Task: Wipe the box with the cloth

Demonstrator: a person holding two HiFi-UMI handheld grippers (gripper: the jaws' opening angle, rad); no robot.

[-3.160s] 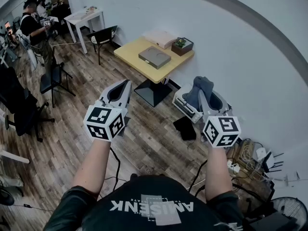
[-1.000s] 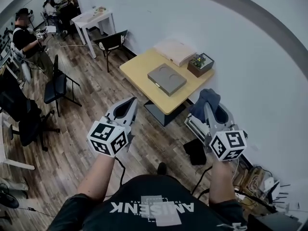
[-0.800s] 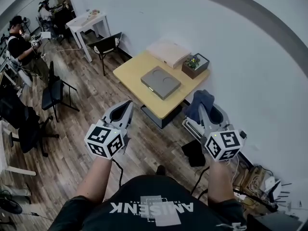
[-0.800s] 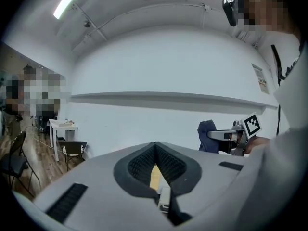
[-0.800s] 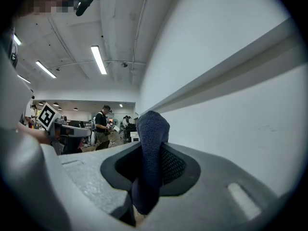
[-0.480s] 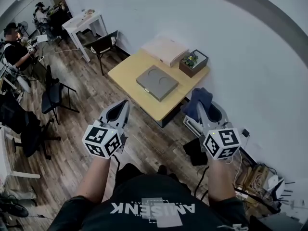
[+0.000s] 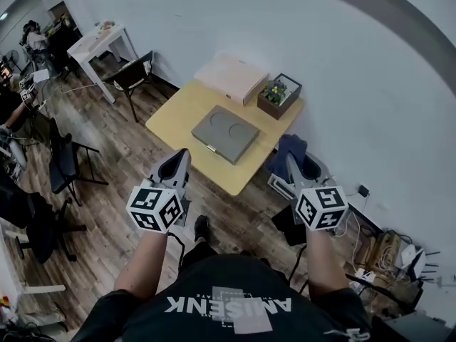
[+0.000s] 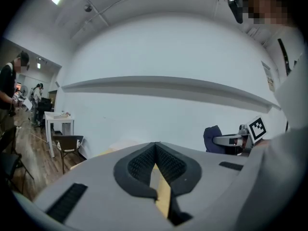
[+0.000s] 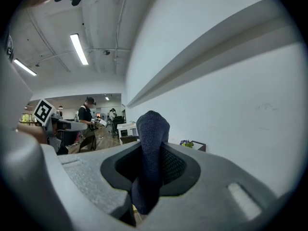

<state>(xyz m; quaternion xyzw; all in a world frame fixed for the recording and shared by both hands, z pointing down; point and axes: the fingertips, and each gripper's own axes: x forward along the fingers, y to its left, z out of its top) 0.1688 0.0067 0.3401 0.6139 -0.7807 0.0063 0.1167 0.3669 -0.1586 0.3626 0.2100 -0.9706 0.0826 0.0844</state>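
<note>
Within right gripper (image 9: 151,148), blue cloth (image 9: 153,125)

On table (image 7: 178,116): box (image 7: 226,134) at centre, carton (image 7: 231,78) behind, planter (image 7: 278,95) right of carton. Before table: left gripper (image 7: 181,157); rightward, right gripper (image 7: 291,162), cloth (image 7: 287,147) between jaws.

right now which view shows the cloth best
The right gripper view: the dark blue cloth fills the centre of the picture, clamped between the jaws of the right gripper. The head view shows it small, bunched at that gripper's tip. The left gripper view catches only a small blue lump at far right.
</note>
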